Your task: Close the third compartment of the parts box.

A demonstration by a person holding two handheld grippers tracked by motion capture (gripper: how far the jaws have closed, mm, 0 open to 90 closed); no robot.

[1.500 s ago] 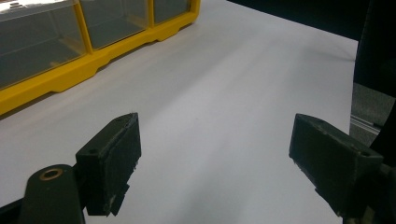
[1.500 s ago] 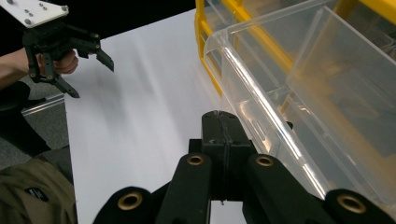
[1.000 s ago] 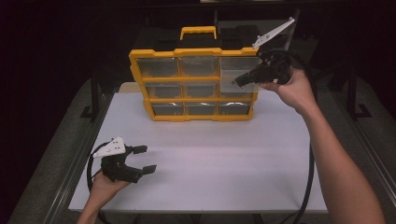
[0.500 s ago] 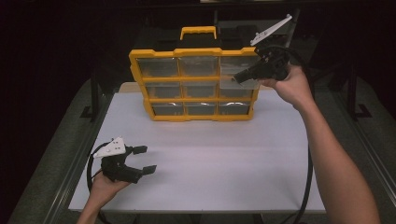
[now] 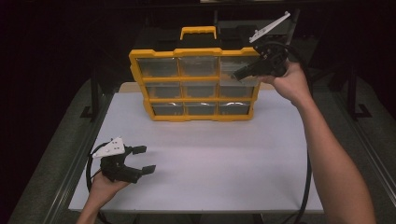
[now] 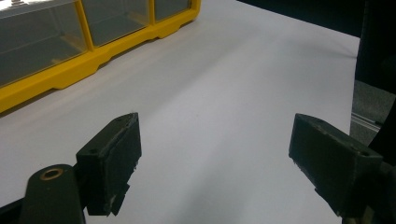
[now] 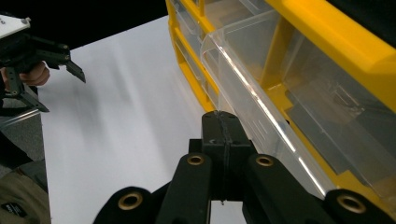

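Yellow plastic frames the drawer organizer [image 5: 198,84], which stands upright near the far edge of the white table [image 5: 224,158]. Your right gripper [image 5: 239,74] is up at its top right clear drawer [image 7: 252,93], which stands pulled partway out of the frame; the jaws are clenched together against the drawer's front rim, though I cannot tell if they pinch anything. Your left gripper [image 5: 145,159] rests near the table's near left corner, jaws released wide over bare tabletop.
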